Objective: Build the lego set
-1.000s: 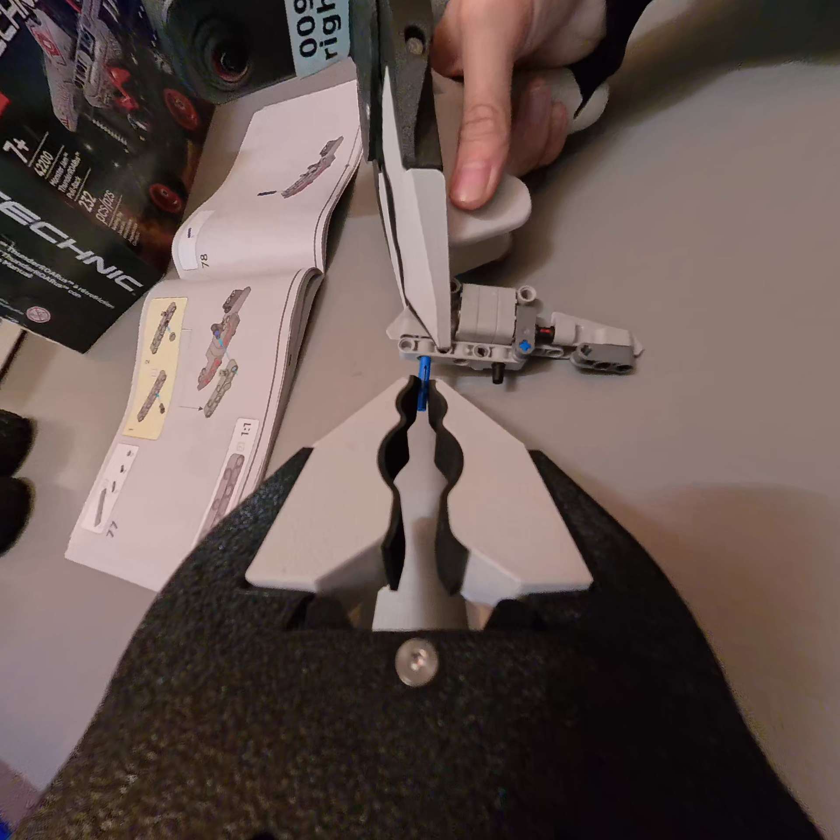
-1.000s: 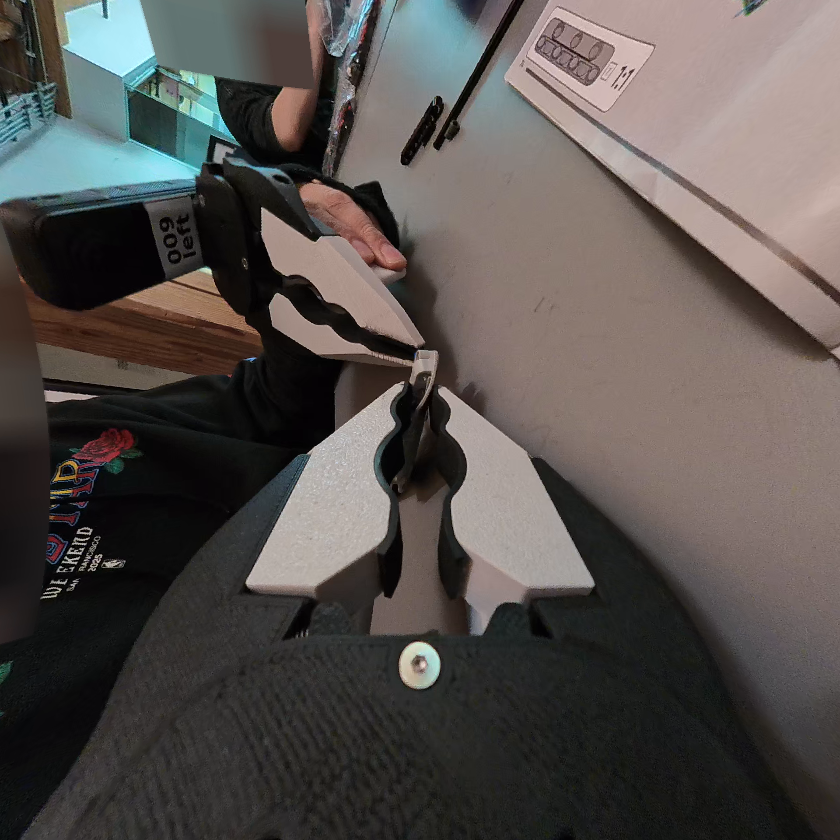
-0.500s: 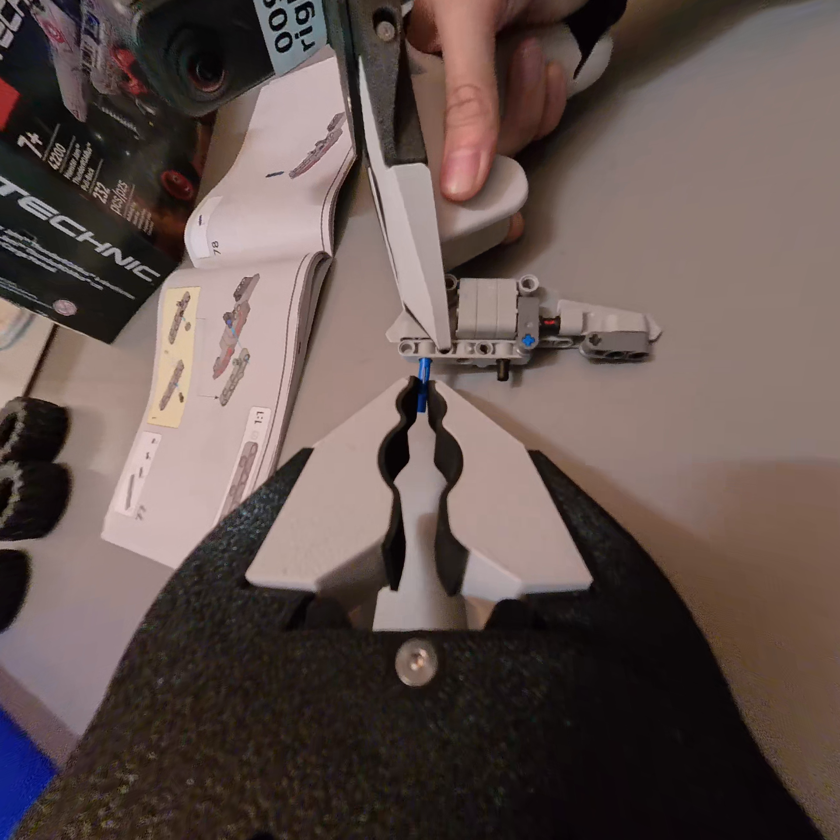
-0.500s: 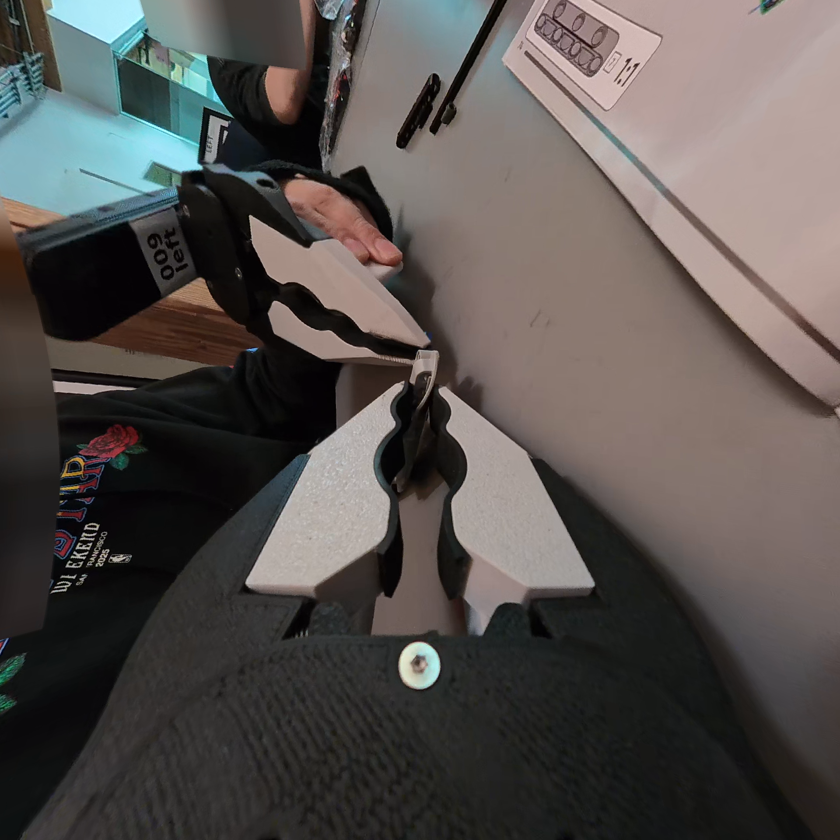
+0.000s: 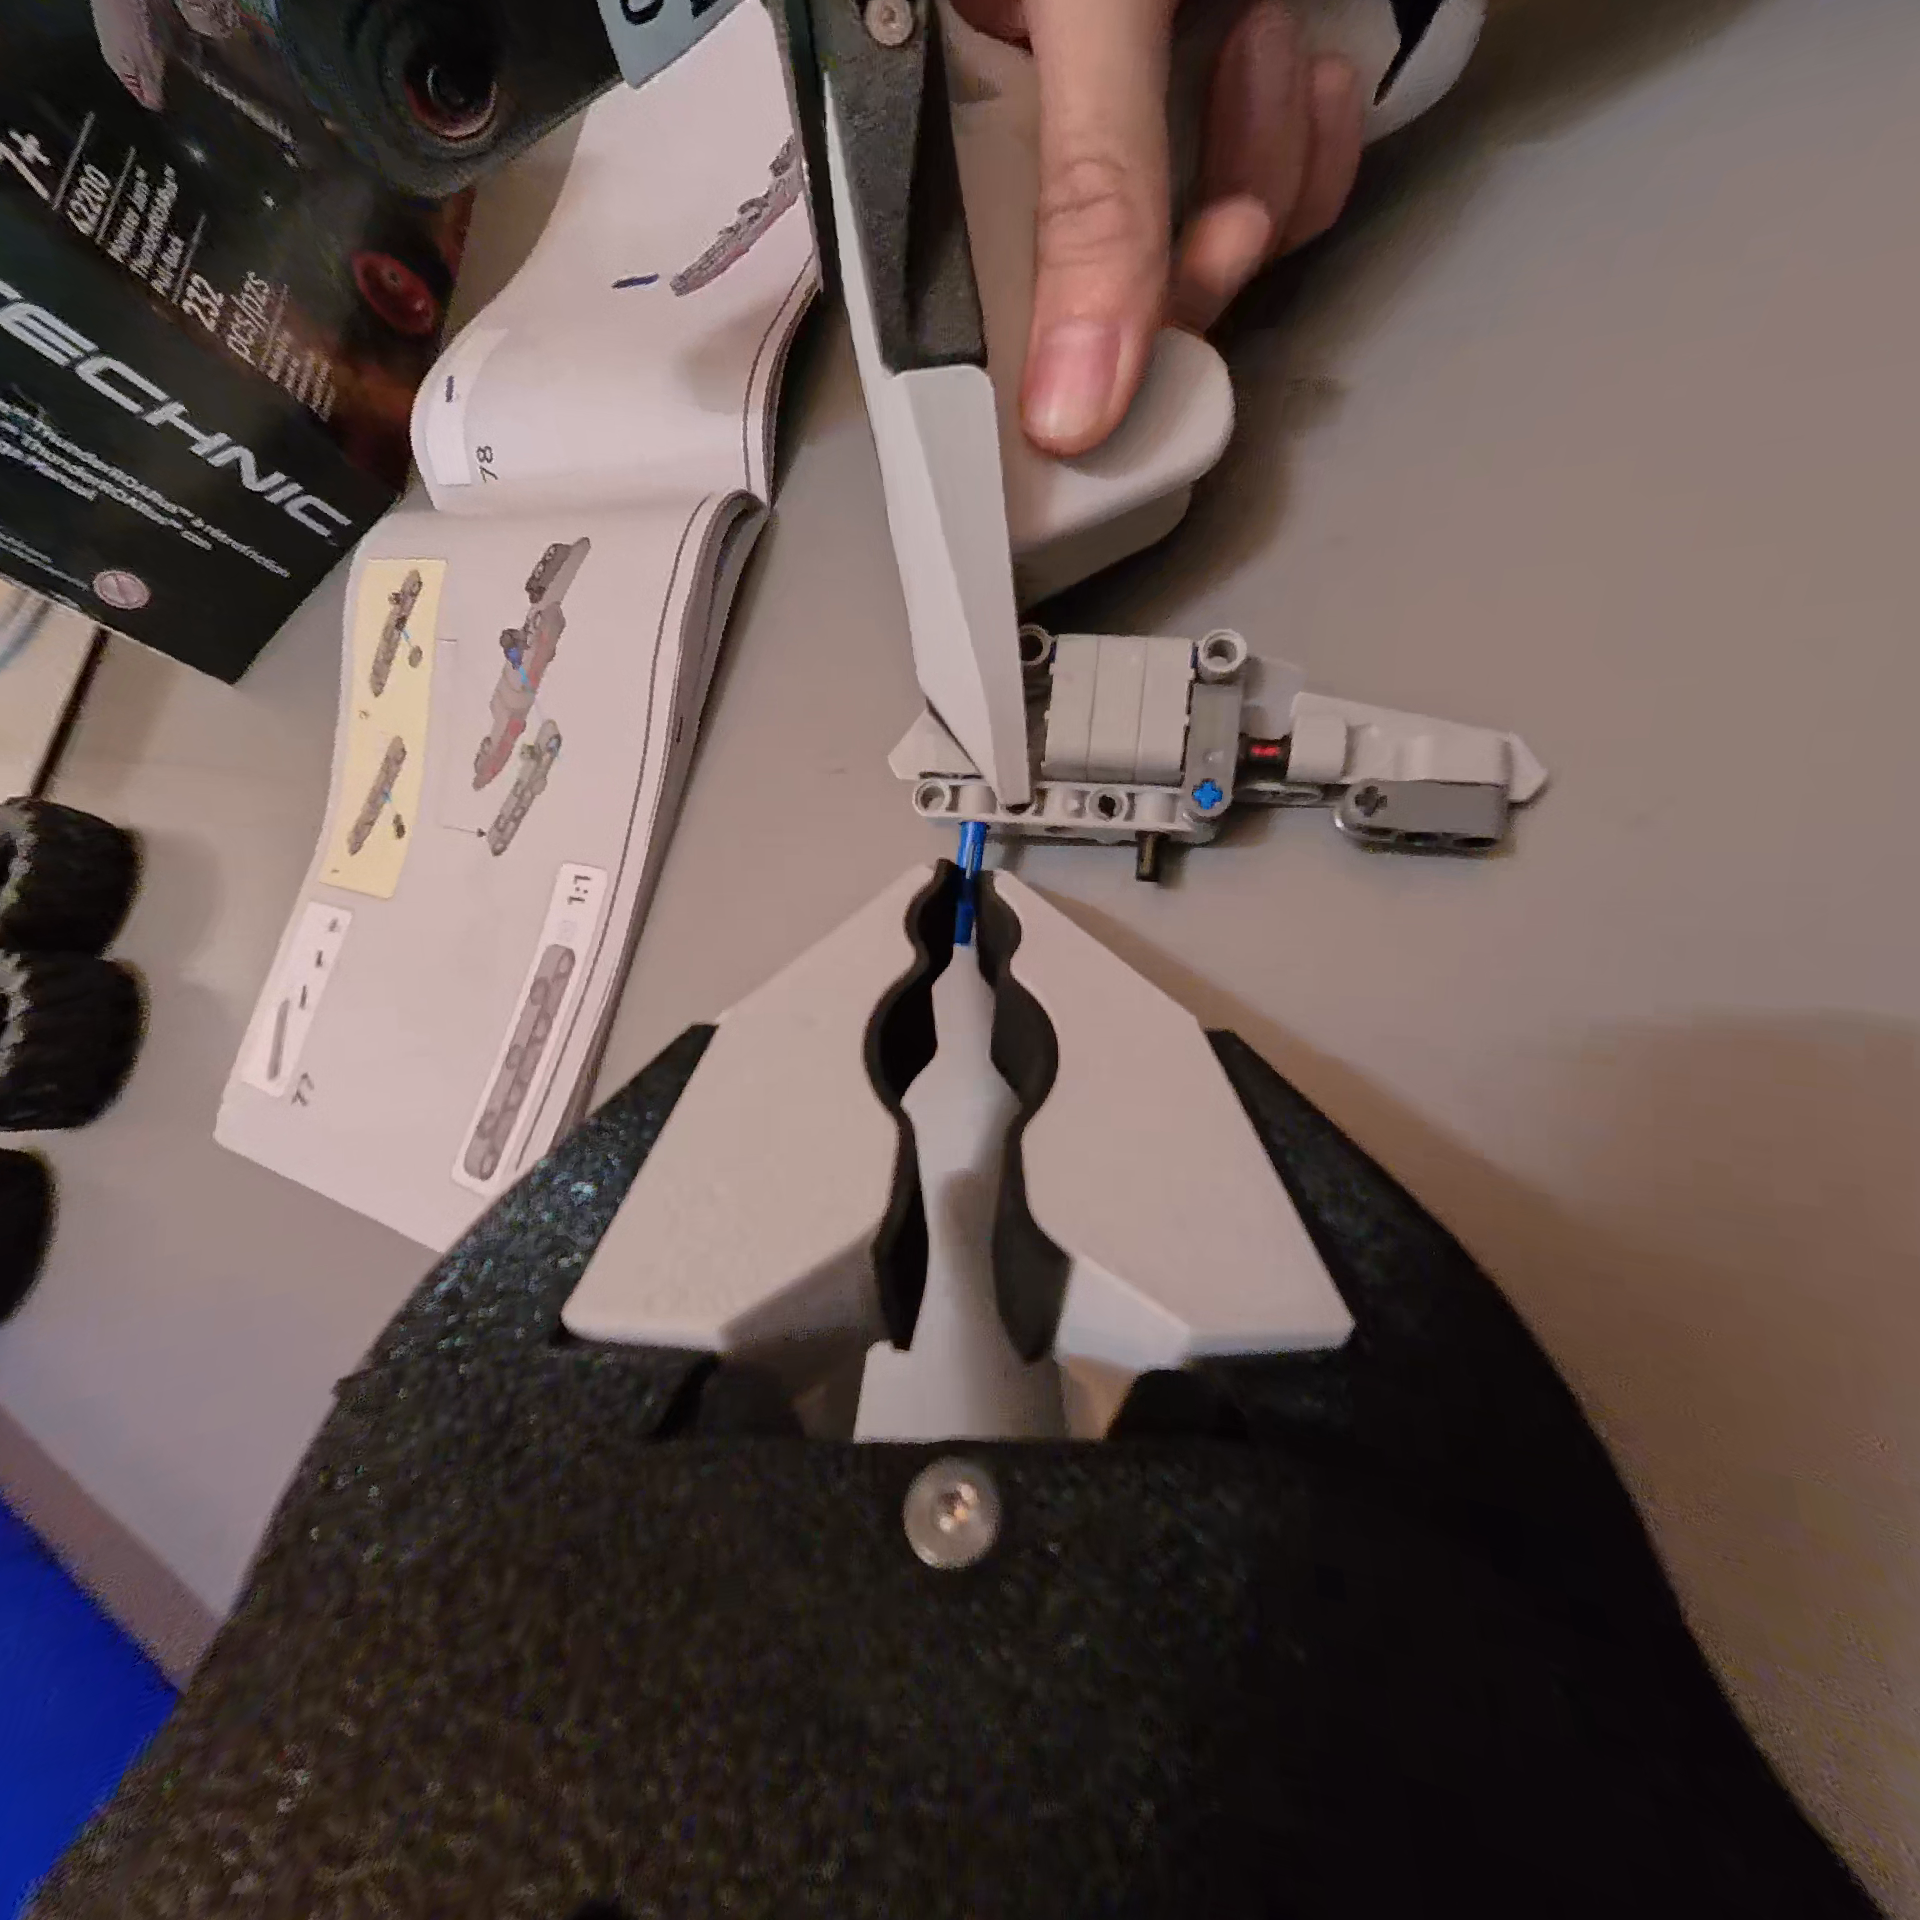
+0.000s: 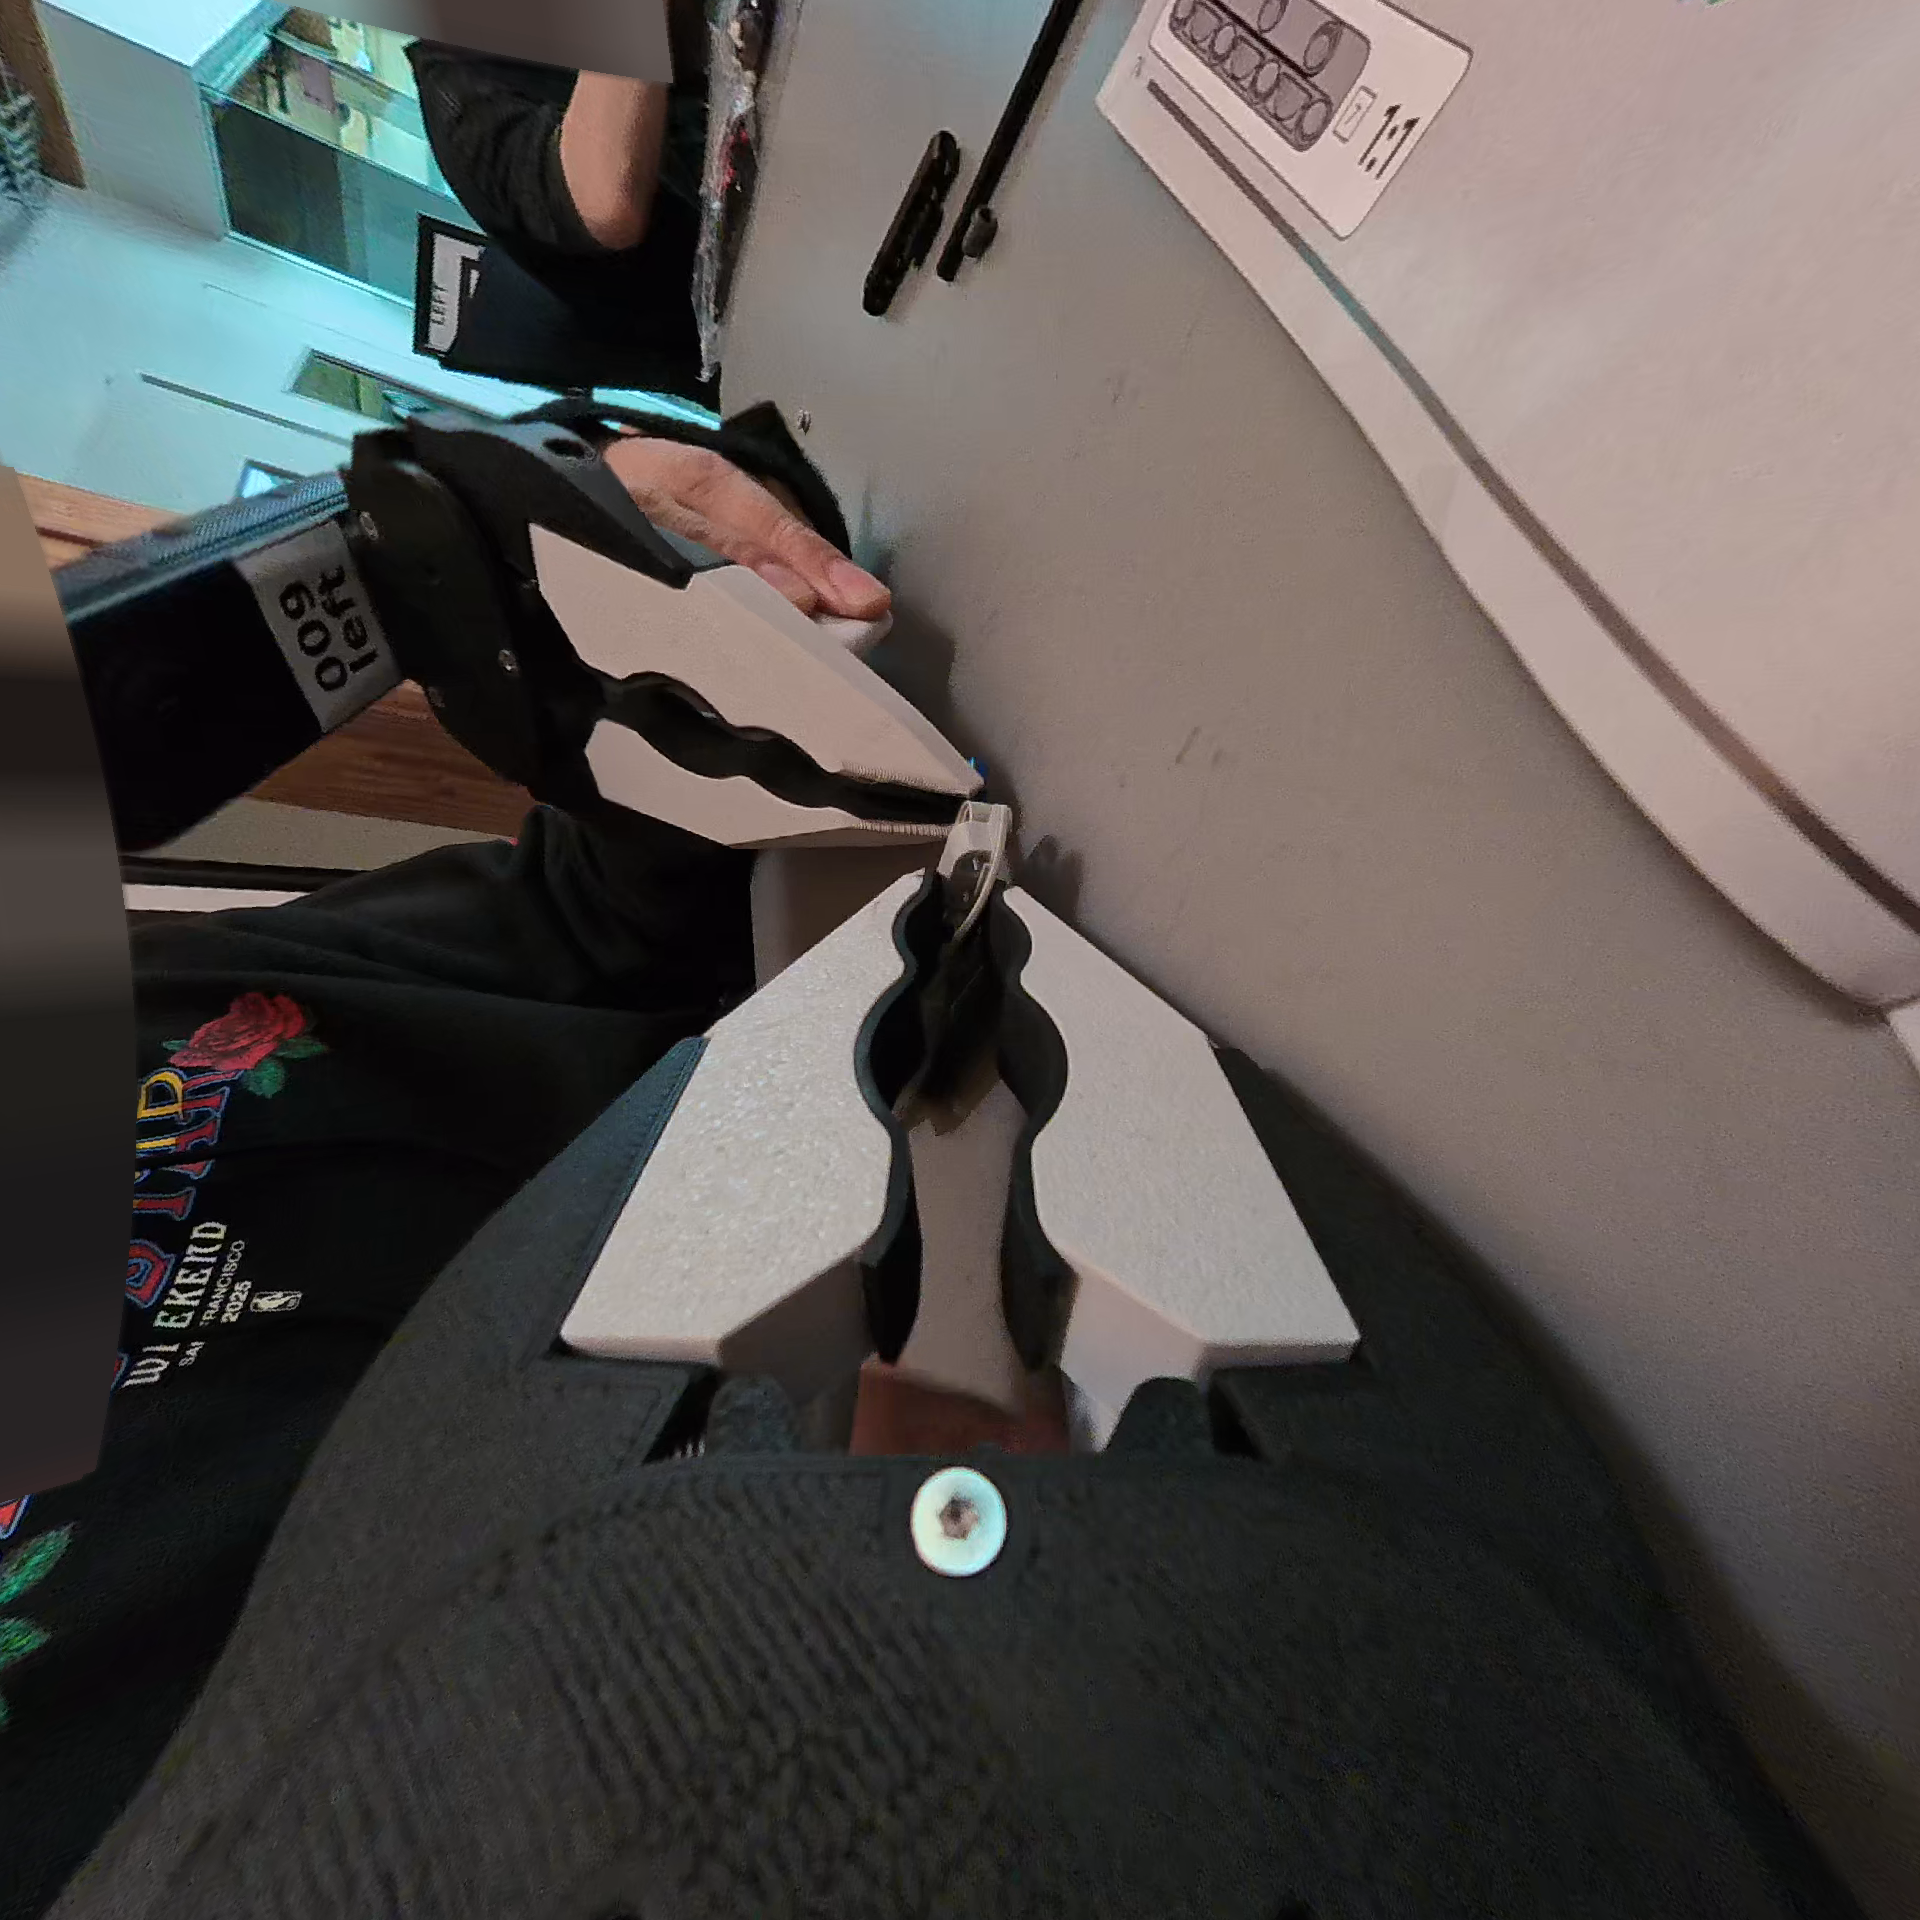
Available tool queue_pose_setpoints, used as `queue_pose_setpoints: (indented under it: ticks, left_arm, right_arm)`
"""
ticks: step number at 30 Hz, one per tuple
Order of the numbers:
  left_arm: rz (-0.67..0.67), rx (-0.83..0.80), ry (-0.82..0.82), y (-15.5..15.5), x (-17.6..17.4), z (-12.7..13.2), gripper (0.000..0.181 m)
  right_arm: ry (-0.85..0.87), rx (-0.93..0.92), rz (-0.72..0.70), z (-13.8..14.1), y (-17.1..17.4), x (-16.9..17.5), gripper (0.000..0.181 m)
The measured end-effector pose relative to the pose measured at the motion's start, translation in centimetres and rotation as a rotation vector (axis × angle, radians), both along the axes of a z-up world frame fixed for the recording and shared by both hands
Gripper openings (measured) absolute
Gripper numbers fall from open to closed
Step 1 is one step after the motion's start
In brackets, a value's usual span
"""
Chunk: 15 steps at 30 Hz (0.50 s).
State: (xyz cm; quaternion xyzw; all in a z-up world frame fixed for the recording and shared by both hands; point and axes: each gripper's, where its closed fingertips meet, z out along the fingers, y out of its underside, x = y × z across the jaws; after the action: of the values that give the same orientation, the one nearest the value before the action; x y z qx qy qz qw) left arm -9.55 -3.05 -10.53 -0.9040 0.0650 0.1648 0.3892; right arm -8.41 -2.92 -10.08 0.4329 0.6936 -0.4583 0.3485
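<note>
A grey lego assembly [image 5: 1143,727] lies on the grey table [image 5: 1558,468]. My left gripper [image 5: 966,894] is shut on a thin blue pin [image 5: 969,873] whose far end sits at a hole in the assembly's near beam. My right gripper [image 6: 966,894] comes down from above and is shut on the assembly's left end [image 6: 977,842]; it also shows in the left wrist view [image 5: 977,665]. In the right wrist view the left gripper [image 6: 935,800] meets the assembly from the left. A short black pin [image 5: 1148,862] sticks out of the near beam.
An open instruction booklet [image 5: 499,831] lies left of the assembly, with the dark set box [image 5: 156,364] behind it. Black tyres [image 5: 52,935] sit at the far left edge. Two black lego parts [image 6: 925,218] lie farther along the table in the right wrist view. A person's hand [image 5: 1122,208] holds the right gripper. Less than 4 cm separates the two grippers' tips.
The left wrist view has shifted a little, so the booklet and box sit farther left and the tyres show more. Both grippers keep their holds; the blue pin stays at the beam.
</note>
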Motion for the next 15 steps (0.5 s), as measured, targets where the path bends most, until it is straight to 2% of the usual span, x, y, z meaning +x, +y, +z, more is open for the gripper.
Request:
queue_pose_setpoints:
  ticks: [3, 8, 12, 15]
  left_arm:
    - [0.009, -0.044, 0.060, 0.00, -0.09, -0.17, 0.001]
    - [0.015, -0.001, -0.048, -0.10, 0.02, -0.29, 0.000]
    - [0.021, -0.085, 0.057, -0.18, -0.03, -0.28, 0.000]
    - [0.035, -0.032, -0.057, -0.13, 0.11, -0.22, 0.000]
  right_arm:
    - [-0.002, 0.008, -0.001, -0.10, -0.06, -0.01, 0.007]
    - [-0.021, 0.010, 0.011, -0.17, -0.18, 0.03, 0.007]
    - [-0.019, 0.011, 0.021, -0.19, -0.35, 0.06, 0.007]
    - [-0.002, 0.010, 0.031, -0.12, -0.36, 0.21, 0.007]
